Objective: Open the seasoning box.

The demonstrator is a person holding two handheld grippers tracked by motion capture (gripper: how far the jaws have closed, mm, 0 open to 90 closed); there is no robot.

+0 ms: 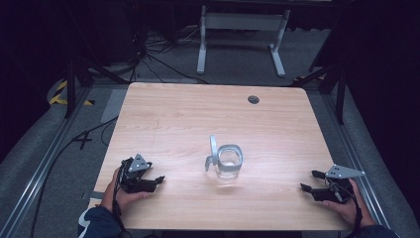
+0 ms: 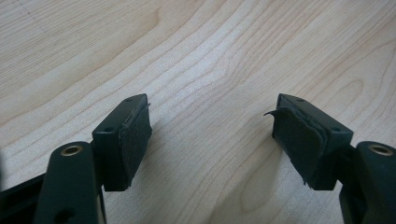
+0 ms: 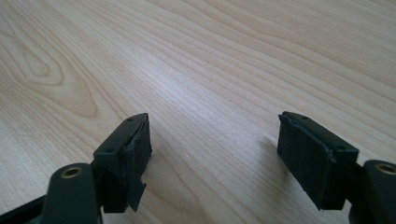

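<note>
- Your left hand-held gripper (image 1: pixel 154 181) rests low at the near-left part of the worktop (image 1: pixel 173 114), its jaws pointing toward the middle. In the left gripper view the left hand-held gripper (image 2: pixel 212 133) stands wide, with bare wood grain between the pads (image 2: pixel 135 140) and nothing gripped. The rubber on the far pad looks a little frayed at its edge.
- At the middle of the worktop, a bit toward you, stands the clear glass jug (image 1: pixel 229 162), upright, with its handle (image 1: pixel 212 153) turned to the left side. It appears empty, though the glass is too small in the high view to be sure. It sits well apart from both grippers, roughly between them.
- Your right hand-held gripper (image 1: pixel 310 181) lies near the right edge of the worktop, jaws facing inward toward the jug. In the right gripper view the right hand-held gripper (image 3: pixel 215 149) is likewise spread wide, over plain wood, holding nothing.
- By my reading, the work has not really begun: neither gripper touches the jug, and it has yet to be approached, gripped or moved. Everything is left to do. The handle faces your left side, so that gripper seems the better placed for a first reach.
</note>
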